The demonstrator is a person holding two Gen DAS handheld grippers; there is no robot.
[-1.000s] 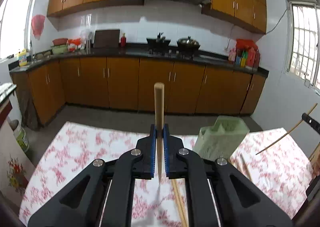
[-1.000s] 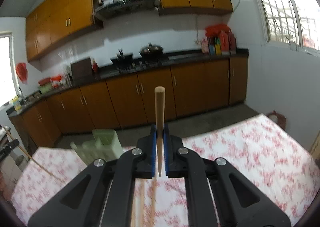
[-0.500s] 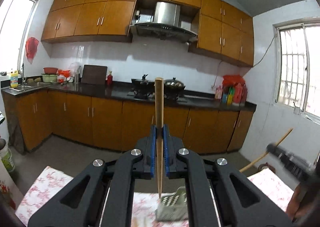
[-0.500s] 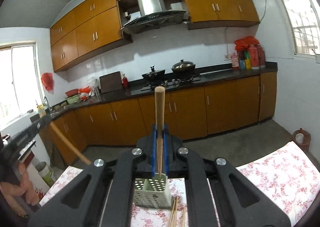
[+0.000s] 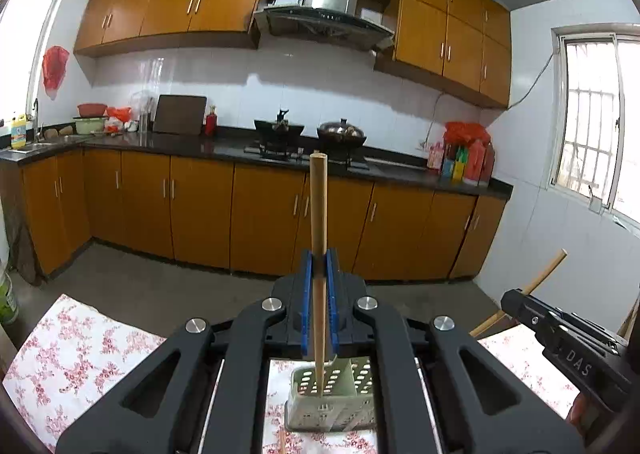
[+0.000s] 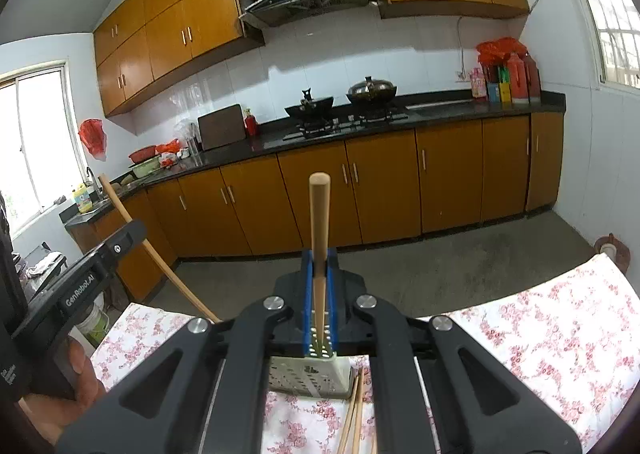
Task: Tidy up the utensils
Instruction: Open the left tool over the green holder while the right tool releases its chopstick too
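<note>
**Chopsticks held over the perforated holder**

Grippers each clamped one wooden chopstick between blue pads. The left gripper (image 5: 319, 302) was closed on a chopstick (image 5: 318, 221) that stood nearly upright, thick end up and thin tip pointing down toward the pale green holder (image 5: 328, 402). The holder stood on the floral tablecloth (image 5: 76, 358), directly below and ahead of the jaws; whether the tip touched the holder could not be told. The right gripper (image 6: 319, 290) was likewise closed on a second chopstick (image 6: 319, 230), thick end up, its lower end in front of the holder (image 6: 308, 374) in that view. Loose chopsticks (image 6: 354, 414) lay on the cloth just beside the holder, touching or nearly touching its right edge. From the left camera the right gripper showed at the right edge with its chopstick slanting up; from the right camera the left gripper (image 6: 132, 232) showed at the left edge, carried by a hand (image 6: 60, 406). Kitchen cabinets (image 5: 264, 221) lined the far wall.
</note>
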